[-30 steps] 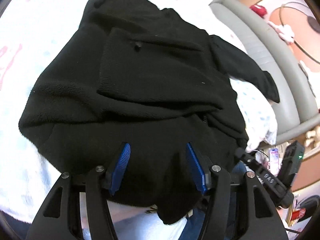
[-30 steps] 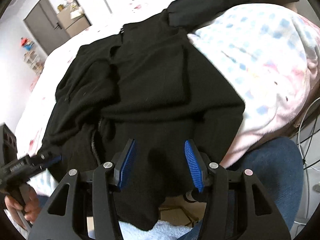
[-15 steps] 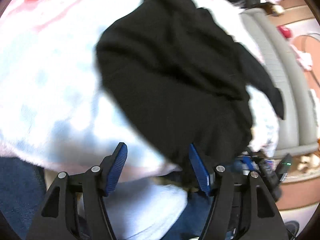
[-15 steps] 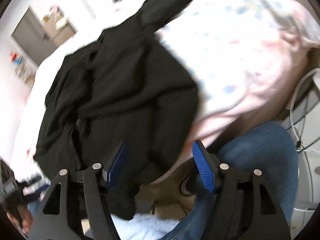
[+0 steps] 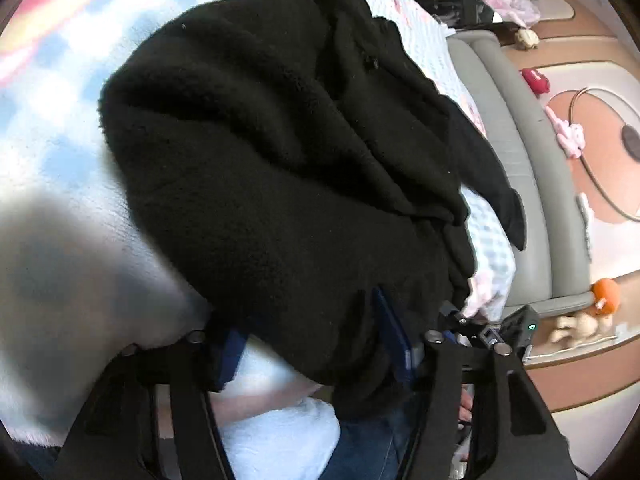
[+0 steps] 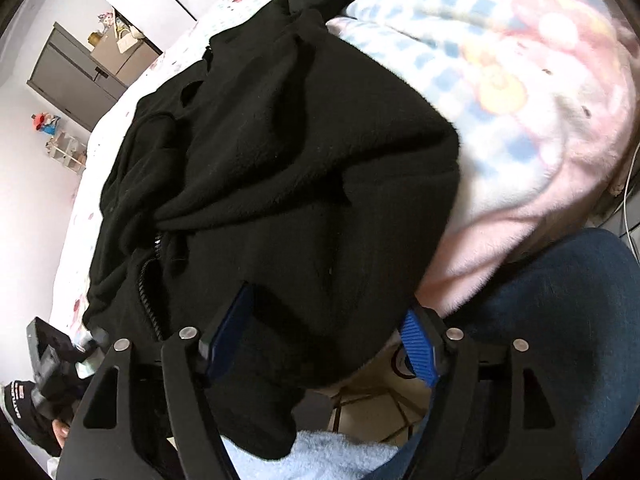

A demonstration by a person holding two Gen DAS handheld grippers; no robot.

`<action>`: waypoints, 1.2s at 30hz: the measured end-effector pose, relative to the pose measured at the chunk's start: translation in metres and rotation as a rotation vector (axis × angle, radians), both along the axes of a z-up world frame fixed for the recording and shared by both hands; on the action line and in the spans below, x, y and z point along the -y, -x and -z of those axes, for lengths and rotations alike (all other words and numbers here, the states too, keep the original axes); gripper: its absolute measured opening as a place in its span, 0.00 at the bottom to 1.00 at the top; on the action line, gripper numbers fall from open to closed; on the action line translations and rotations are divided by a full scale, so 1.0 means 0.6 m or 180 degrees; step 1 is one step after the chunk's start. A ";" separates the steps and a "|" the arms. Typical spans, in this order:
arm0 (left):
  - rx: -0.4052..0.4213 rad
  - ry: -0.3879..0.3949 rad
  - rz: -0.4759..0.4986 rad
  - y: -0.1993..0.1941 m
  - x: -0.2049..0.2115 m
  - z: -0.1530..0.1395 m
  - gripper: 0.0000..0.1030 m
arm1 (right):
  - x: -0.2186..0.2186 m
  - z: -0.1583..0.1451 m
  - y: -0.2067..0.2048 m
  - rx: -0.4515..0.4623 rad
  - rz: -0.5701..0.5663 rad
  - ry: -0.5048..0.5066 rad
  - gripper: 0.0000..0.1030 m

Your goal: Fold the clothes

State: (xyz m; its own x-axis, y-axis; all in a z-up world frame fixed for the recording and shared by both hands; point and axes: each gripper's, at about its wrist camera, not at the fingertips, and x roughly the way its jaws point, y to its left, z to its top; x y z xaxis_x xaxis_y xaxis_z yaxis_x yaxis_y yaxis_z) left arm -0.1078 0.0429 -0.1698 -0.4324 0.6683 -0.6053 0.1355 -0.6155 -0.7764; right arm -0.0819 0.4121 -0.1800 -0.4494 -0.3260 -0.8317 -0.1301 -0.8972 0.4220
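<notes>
Fuzzy [image 5: 280, 184] black fleece, rumpled folds

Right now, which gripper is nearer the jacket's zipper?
Left. In the right wrist view the zipper runs down the black fleece jacket just above the left gripper; the right gripper sits further along the hem, jaws open around fabric.
</notes>
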 end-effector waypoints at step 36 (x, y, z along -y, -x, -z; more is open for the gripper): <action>-0.0574 -0.0234 0.0481 0.033 -0.034 -0.049 0.58 | 0.033 -0.018 0.013 -0.0200 -0.0433 0.0290 0.35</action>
State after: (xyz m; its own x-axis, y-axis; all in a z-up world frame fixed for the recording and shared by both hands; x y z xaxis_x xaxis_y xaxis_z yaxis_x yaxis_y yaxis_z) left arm -0.1276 0.0635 -0.1406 -0.4209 0.7729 -0.4749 -0.0985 -0.5593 -0.8231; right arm -0.0896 0.3924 -0.1693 -0.4462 -0.4601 -0.7676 0.0190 -0.8624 0.5059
